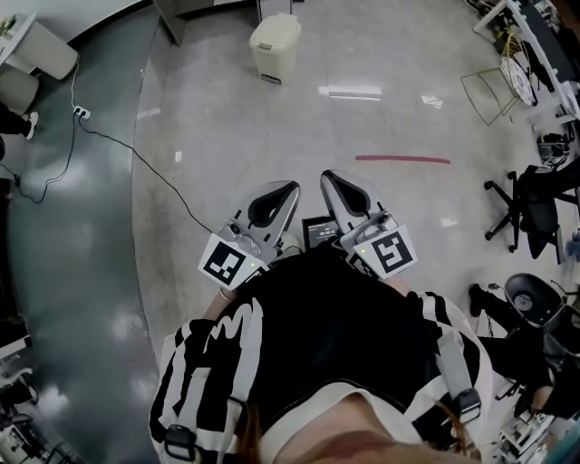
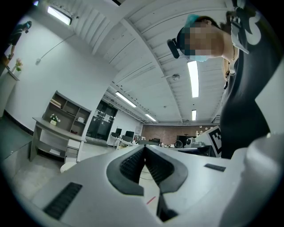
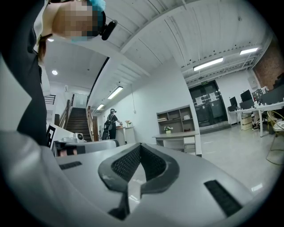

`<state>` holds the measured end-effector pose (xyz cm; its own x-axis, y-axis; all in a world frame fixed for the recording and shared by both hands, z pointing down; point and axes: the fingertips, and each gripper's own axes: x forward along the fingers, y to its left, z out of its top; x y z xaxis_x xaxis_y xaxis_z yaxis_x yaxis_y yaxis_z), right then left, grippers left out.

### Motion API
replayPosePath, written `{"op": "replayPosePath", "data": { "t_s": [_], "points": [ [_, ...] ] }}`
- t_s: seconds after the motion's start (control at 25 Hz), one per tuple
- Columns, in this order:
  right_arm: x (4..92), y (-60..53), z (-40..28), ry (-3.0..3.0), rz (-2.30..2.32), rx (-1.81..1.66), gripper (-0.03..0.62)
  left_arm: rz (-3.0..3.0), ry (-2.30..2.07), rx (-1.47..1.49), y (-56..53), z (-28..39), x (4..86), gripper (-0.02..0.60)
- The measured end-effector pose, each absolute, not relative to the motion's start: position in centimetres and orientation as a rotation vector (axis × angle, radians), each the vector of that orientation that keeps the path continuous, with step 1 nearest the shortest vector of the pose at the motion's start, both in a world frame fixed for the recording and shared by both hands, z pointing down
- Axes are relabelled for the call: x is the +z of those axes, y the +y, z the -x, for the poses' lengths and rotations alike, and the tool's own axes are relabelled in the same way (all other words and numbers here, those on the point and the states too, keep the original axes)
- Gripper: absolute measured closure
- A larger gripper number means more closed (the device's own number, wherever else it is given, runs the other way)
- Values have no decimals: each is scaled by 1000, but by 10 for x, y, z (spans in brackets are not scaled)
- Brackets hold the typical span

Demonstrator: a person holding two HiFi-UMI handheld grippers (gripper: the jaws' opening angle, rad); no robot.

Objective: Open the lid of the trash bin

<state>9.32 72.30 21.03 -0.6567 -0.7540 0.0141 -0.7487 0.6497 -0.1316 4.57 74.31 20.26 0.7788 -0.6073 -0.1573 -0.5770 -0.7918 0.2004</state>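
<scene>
Right now your left gripper (image 2: 144,150) and right gripper (image 3: 140,147) each have their jaws closed tip to tip, with nothing between them. The trash bin (image 1: 275,45) stands well ahead of both jaw tips, its lid (image 1: 276,27) down.

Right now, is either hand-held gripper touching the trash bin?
Apart. The head view shows the trash bin well ahead, with a wide stretch of floor between it and the left hand-held gripper and right hand-held gripper.

Glossy pale floor (image 1: 362,118), black office chair (image 1: 542,195) rt; strip lights (image 2: 193,79), poss. stairs (image 3: 79,122).
</scene>
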Motion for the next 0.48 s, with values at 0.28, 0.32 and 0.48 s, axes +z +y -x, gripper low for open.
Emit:
{"op": "replayPosePath", "data": {
  "t_s": [0.28,0.32,0.48],
  "points": [
    [209,720,-92,2801,1323,-187,589,-2835,-918,-351,737,-41,200,577],
    [208,719,-92,2799,1325,-188,589,-2836,-913,-353,737,-41,199,577],
    [213,713,-89,2803,1333,-198,589,-2838,-912,-349,732,-38,202,577]
  ]
}}
